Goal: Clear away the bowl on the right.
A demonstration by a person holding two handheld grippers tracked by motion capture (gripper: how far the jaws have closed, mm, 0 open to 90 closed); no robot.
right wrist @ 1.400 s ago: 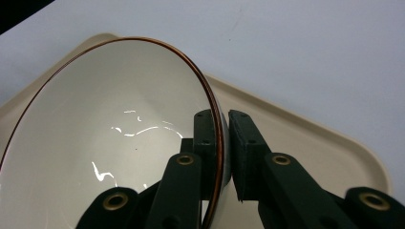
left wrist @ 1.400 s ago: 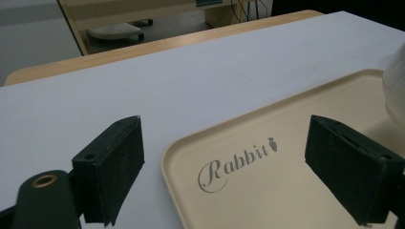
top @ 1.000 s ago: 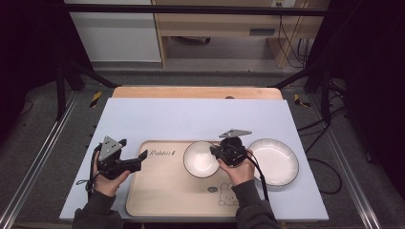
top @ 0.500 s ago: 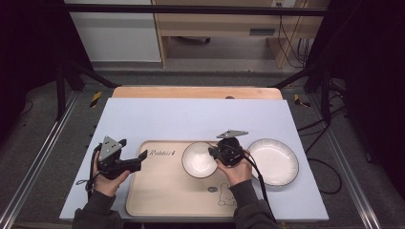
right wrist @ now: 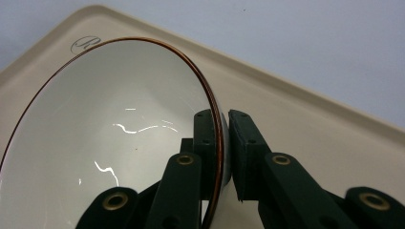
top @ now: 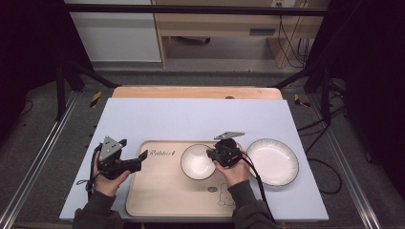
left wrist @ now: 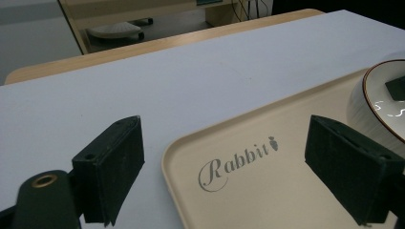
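A white bowl [top: 197, 161] with a thin brown rim sits on the beige tray [top: 162, 191]. My right gripper [top: 210, 153] is shut on the bowl's right rim. In the right gripper view the bowl [right wrist: 110, 129] has its rim pinched between the two black pads, one inside and one outside; the gripper [right wrist: 221, 143] holds it over the tray [right wrist: 305, 129]. My left gripper [top: 142, 155] rests at the tray's left edge, open. In the left gripper view its jaws stand wide apart around the tray's corner [left wrist: 248, 157] with the word "Rabbit", gripper [left wrist: 229, 176] holding nothing; the bowl [left wrist: 382, 105] shows at the right.
A white ribbed plate [top: 272, 161] lies on the pale blue mat [top: 191, 119] just right of the tray. A wooden table edge [top: 196, 92] runs along the back. Black frame legs and cables stand on the floor at both sides.
The right gripper and the bowl have shifted slightly left on the tray. The left gripper has stayed put.
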